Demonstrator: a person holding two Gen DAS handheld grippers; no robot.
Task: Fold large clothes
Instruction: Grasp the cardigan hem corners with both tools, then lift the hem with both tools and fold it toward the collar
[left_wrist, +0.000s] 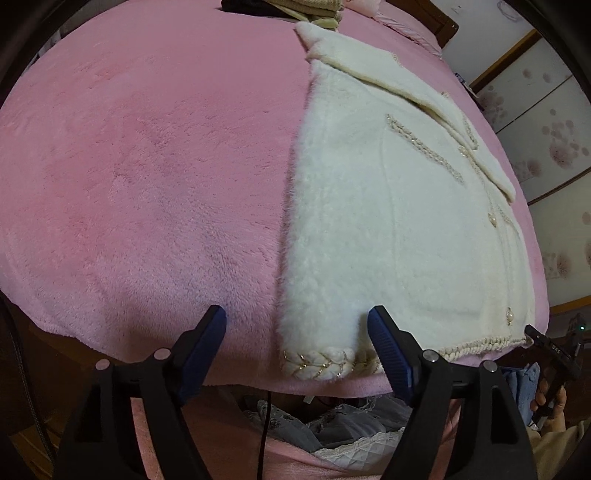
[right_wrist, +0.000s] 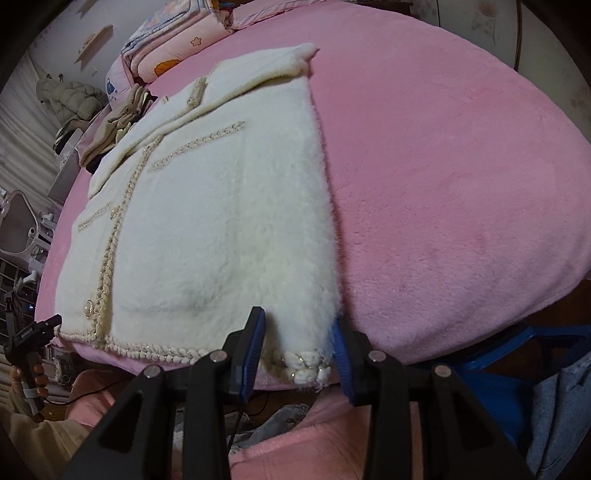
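White fleece coat (left_wrist: 388, 221) lies flat on the pink blanket (left_wrist: 147, 166), its braided cuffs at the near edge. The left gripper (left_wrist: 295, 325) has its jaws spread around one cuff; the right gripper (right_wrist: 299, 328) has its jaws spread around the other. Folded bedding (right_wrist: 173, 40) is stacked beyond.

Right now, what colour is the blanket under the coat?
Pink blanket, clearest in the right wrist view.
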